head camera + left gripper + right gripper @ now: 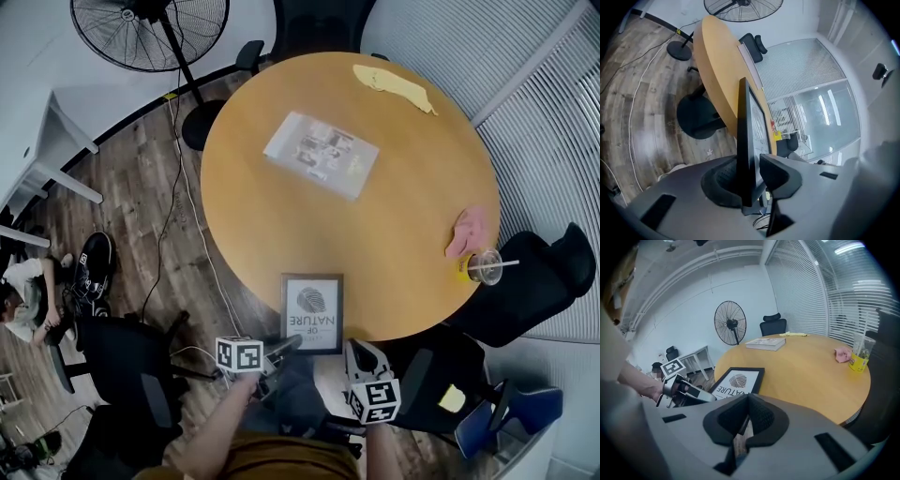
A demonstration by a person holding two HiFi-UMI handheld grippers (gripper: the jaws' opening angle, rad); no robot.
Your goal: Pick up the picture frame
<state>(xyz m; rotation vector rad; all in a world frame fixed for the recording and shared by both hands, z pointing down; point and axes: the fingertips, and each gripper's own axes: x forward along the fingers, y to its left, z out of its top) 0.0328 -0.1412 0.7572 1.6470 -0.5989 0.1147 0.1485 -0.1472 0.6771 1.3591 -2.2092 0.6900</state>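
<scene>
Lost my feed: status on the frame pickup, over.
Left gripper shut on picture frame, near edge. Right gripper shut, empty, beside it. Frame flat on the table, nothing on top.

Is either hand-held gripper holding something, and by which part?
The left hand-held gripper clamps the picture frame by its near left corner. The right hand-held gripper holds nothing.

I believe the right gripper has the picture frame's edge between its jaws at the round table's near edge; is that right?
Not quite: it is the left gripper that has the edge of the picture frame between its jaws, as the left gripper view shows.
</scene>
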